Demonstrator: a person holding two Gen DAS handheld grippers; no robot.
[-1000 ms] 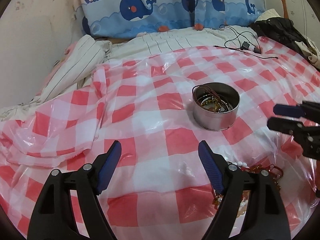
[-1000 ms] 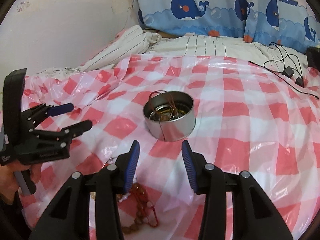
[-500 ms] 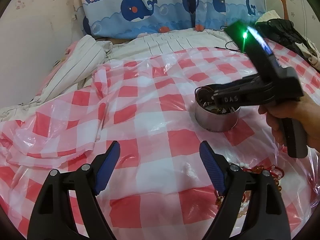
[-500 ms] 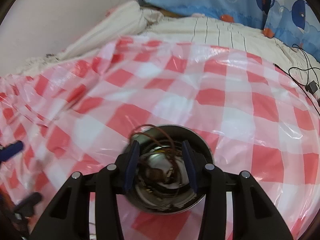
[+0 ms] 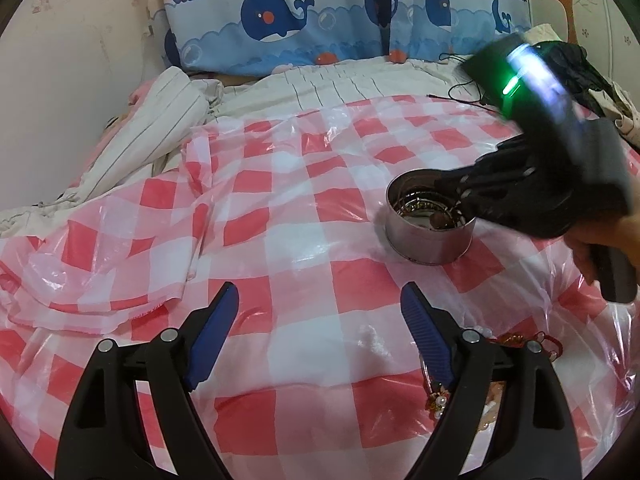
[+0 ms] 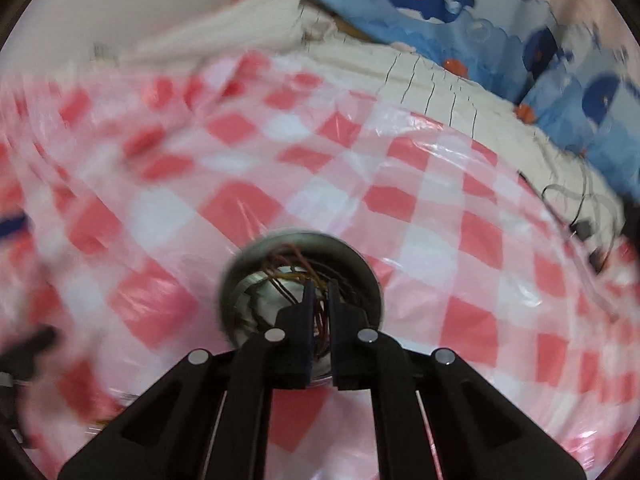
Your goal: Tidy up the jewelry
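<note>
The task looks partly done: the one round metal tin, at centre right of the left wrist view, already holds a tangle of jewelry, with gold-toned bangles, a brown bead and thin reddish cords showing inside, while a loose heap of jewelry lies at lower right of that view on the red and white checked plastic sheet, partly hidden behind the left gripper's own finger. In that heap I can make out white pearl-like beads, a red cord loop and some gold pieces, but not how many separate items they make (the tangle is too dense to count), so at least a few pieces are left to move. The right gripper sits low in the centre of its own blurred view, its tips down inside the tin's mouth and drawn nearly together with only a narrow gap; reddish cords run between them, yet whether they are actually pinched I cannot tell. The left gripper hangs at the bottom of its view with its two blue-padded fingers spread wide and nothing between them, above bare sheet just left of the heap. Counted: one tin, two grippers, one heap outside the tin.
</note>
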